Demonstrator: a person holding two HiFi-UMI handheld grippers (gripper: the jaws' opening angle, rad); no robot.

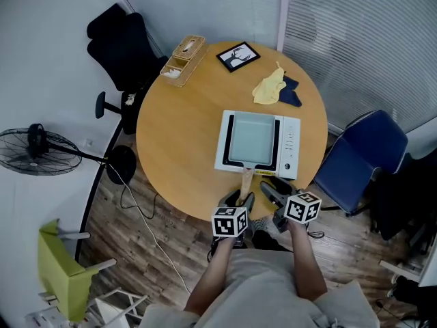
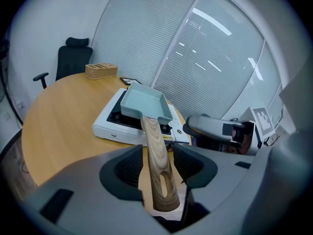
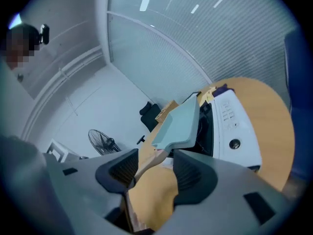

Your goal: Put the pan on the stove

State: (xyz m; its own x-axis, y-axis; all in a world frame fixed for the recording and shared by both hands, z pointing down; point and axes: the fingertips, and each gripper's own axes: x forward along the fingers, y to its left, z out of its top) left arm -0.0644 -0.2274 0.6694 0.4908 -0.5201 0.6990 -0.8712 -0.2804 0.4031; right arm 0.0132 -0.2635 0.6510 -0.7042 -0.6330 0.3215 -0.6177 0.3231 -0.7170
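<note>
Teal and square, the pan [image 1: 252, 139] is seen sitting flat on the white stove [image 1: 290, 145], which is set toward the near right edge of the round wooden table [image 1: 171, 135]. Its wooden handle [image 1: 246, 180] is pointed at the near edge and reaches out past the stove. The left gripper [image 1: 240, 198] is positioned at that edge with its jaws spread wide. The handle is framed between them, with a gap visible on each side, so nothing is being pinched. The right gripper [image 1: 274, 190] is held just beside it, jaws likewise spread and empty, with only the table edge shown between them. Along the far edge a yellow cloth [image 1: 268, 87], a dark blue cloth [image 1: 292, 94], a picture frame [image 1: 237, 57] and a wooden box [image 1: 183, 60] are laid out.
</note>
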